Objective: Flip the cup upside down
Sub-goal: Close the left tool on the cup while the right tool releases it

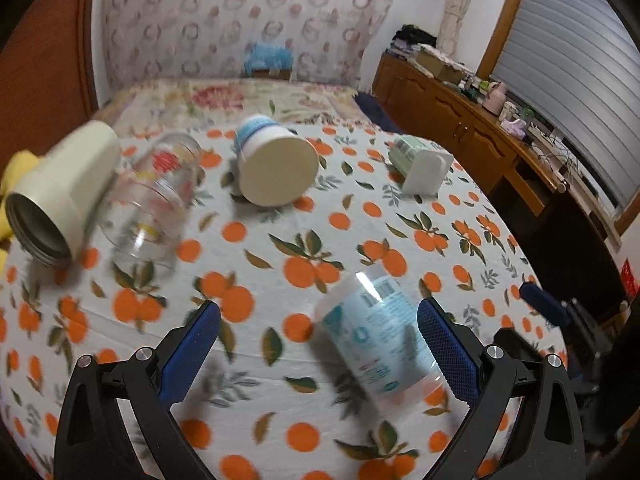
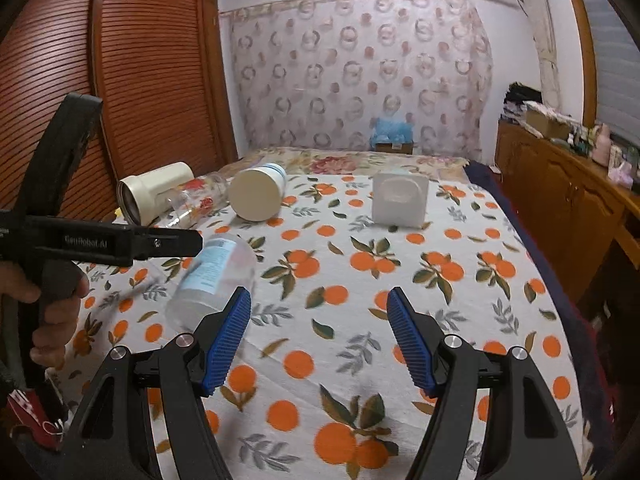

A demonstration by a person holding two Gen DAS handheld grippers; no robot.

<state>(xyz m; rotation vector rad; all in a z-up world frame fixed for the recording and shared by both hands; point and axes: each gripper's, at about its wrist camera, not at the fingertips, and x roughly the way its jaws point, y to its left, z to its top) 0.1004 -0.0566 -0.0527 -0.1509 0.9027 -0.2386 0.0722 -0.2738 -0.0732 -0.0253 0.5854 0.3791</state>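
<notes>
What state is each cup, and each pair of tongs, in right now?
Clear blue-label cup: tilted, blurred, between the open left tongs, no clamp visible.
Cream flask: on its side.
Painted glass: on its side.
Blue-and-cream cup: tipped, base showing.
Green-and-white cup: on its side.
Right tongs: open, holding nothing.

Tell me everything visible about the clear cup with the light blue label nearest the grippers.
The clear cup is see-through plastic or glass, wrapped in a light blue and white printed label. It looks tilted or lying over on the orange-patterned tablecloth, motion-blurred in both views, its open or closed end hard to tell. It sits between the left gripper's open blue fingers, close to the right-hand one; contact is unclear. The right gripper is open beside it.
</notes>
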